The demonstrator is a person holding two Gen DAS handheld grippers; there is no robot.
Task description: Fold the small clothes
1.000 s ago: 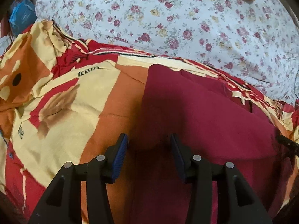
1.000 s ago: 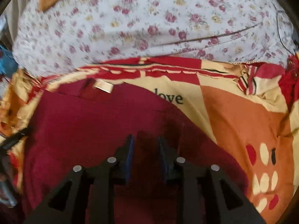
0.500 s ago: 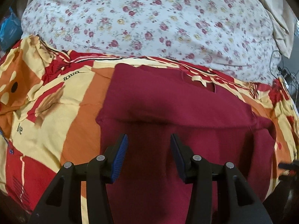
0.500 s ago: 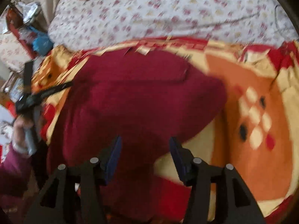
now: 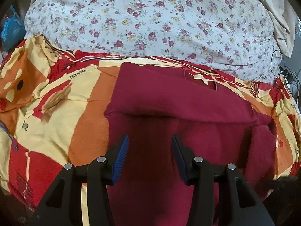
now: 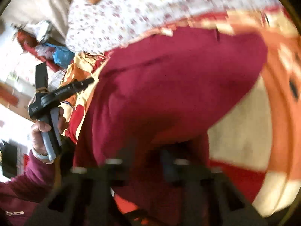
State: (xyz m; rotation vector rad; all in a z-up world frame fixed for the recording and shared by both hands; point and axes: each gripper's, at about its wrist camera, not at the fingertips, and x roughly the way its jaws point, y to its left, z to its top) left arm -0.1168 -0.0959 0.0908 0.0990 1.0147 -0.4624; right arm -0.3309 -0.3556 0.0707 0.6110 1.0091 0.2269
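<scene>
A dark red garment (image 5: 178, 101) lies on a patterned orange, yellow and red blanket (image 5: 56, 101), folded across with a crease at mid-height. My left gripper (image 5: 150, 156) is open and empty, hovering over the garment's near part. In the blurred right wrist view the same garment (image 6: 169, 86) fills the middle. My right gripper (image 6: 143, 169) is blurred at the bottom edge, over the garment's near edge; its jaws are too smeared to read. The left gripper's body and the hand holding it (image 6: 49, 101) show at the left there.
A white floral quilt (image 5: 150, 22) lies behind the blanket. A blue bag (image 5: 11, 26) sits at the far left. Cables (image 5: 286, 73) hang at the right edge. Clutter and bags (image 6: 47, 45) show beyond the bed's left side.
The left gripper pulled back and up, showing more of the folded garment. The right gripper opened, drew back and is now swinging fast to the left, blurring its view.
</scene>
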